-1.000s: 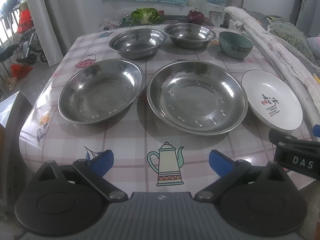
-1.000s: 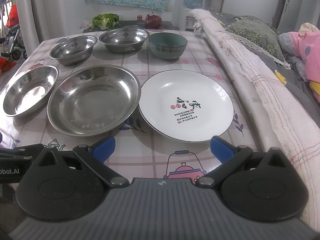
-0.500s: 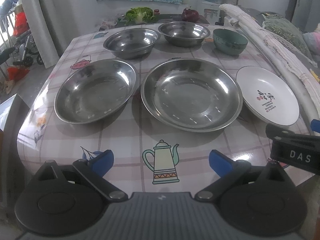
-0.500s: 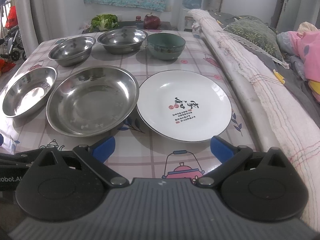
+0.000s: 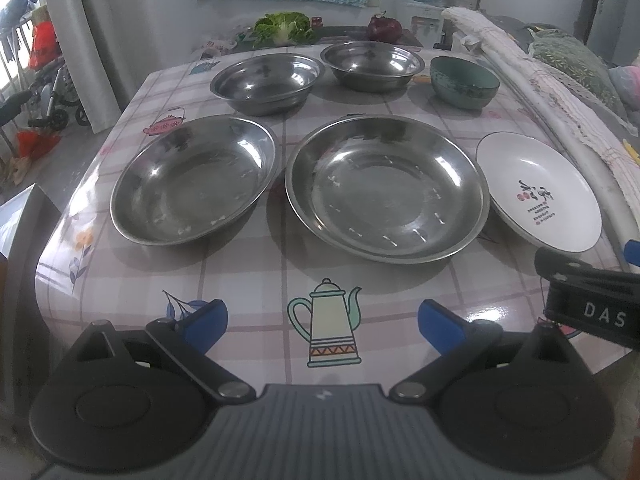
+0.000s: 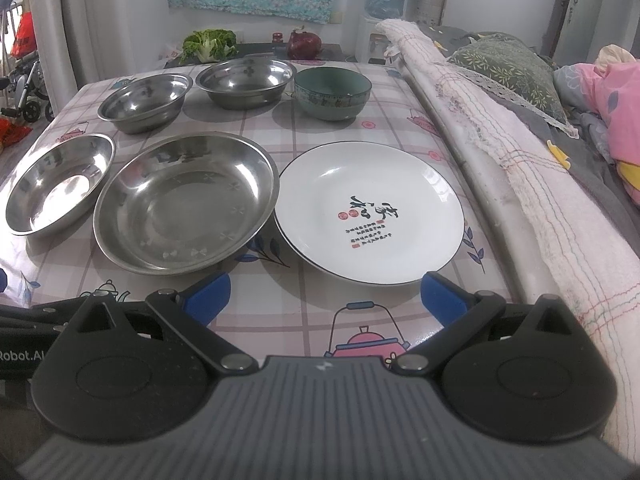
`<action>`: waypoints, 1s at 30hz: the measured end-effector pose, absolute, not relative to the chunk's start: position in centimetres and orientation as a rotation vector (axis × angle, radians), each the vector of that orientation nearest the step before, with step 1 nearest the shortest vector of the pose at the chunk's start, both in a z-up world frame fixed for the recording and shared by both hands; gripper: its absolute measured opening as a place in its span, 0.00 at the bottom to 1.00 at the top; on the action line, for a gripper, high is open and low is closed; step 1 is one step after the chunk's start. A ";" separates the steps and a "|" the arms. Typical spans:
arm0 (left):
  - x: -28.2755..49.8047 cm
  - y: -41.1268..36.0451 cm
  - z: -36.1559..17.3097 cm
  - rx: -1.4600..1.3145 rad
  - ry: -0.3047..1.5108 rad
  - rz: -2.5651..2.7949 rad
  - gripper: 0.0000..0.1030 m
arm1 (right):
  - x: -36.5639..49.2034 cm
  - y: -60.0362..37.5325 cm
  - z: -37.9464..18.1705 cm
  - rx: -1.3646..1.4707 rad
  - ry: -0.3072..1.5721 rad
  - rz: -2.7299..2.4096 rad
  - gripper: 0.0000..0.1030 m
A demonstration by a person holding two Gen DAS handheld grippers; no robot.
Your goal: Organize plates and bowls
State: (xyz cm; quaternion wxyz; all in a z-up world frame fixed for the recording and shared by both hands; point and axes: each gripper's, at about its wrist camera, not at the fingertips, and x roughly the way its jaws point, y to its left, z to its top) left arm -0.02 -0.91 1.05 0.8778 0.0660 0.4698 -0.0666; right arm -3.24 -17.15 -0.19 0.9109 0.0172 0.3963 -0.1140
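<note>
A table (image 5: 248, 288) under a checked cloth printed with teapots carries two rows of dishes: at the near side, a small steel plate (image 5: 192, 178), a large steel plate (image 5: 386, 190) and a white plate (image 6: 370, 210) whose left rim touches the large steel one; at the far side, two steel bowls (image 5: 266, 82) (image 5: 372, 65) and a green bowl (image 6: 332, 92). The left gripper (image 5: 322, 320) and right gripper (image 6: 326, 294) hover over the near table edge, each with blue-tipped fingers spread wide and holding nothing.
</note>
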 end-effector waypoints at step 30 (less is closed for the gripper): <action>4.3 1.9 4.2 0.158 0.845 -0.054 0.99 | 0.6 -17.4 3.2 0.008 0.722 -0.190 0.99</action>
